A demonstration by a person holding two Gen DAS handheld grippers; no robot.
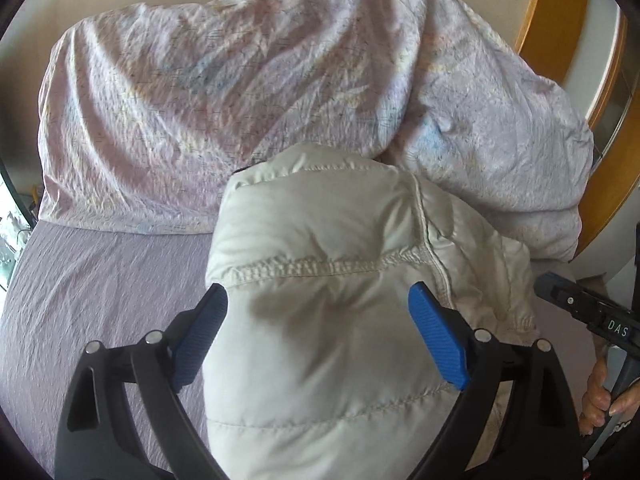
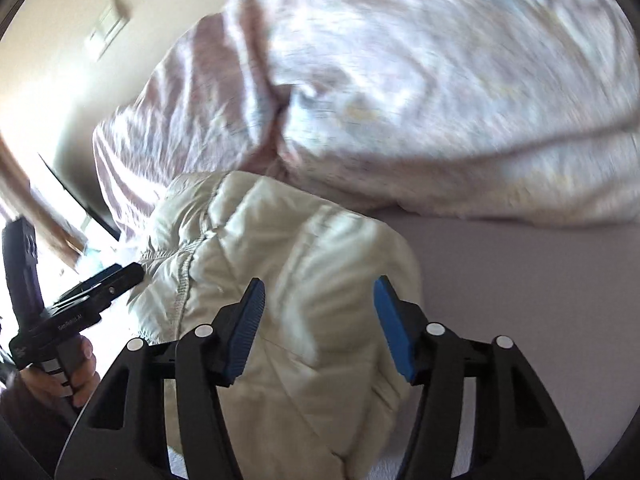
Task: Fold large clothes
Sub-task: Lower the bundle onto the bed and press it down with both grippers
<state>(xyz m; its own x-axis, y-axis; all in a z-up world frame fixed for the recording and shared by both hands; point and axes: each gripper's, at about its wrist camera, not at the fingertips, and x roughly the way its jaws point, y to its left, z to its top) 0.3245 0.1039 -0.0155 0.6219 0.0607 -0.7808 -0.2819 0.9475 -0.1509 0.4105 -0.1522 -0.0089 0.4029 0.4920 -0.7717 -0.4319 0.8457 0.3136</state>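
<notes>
A cream quilted puffer jacket (image 1: 320, 220) lies bunched on the lilac bed sheet (image 1: 100, 280). My left gripper (image 1: 318, 290) hangs over it with the blue pads spread wide. The jacket fills the gap below them, and the pads do not squeeze it. In the right wrist view, which is blurred, the same jacket (image 2: 280, 232) sits under my right gripper (image 2: 320, 283). Its pads stand apart and I see no pinch on the fabric. The right gripper (image 1: 560, 292) shows beside the jacket's right edge. The left gripper (image 2: 120, 276) shows at its left edge.
A crumpled pale patterned duvet (image 1: 220, 100) is heaped across the bed behind the jacket, seen again in the right wrist view as the duvet (image 2: 440, 100). A curved wooden frame (image 1: 560, 40) stands at the right. A person's hand (image 2: 80, 376) holds the left gripper's handle. Bare sheet (image 2: 520, 280) lies to the right.
</notes>
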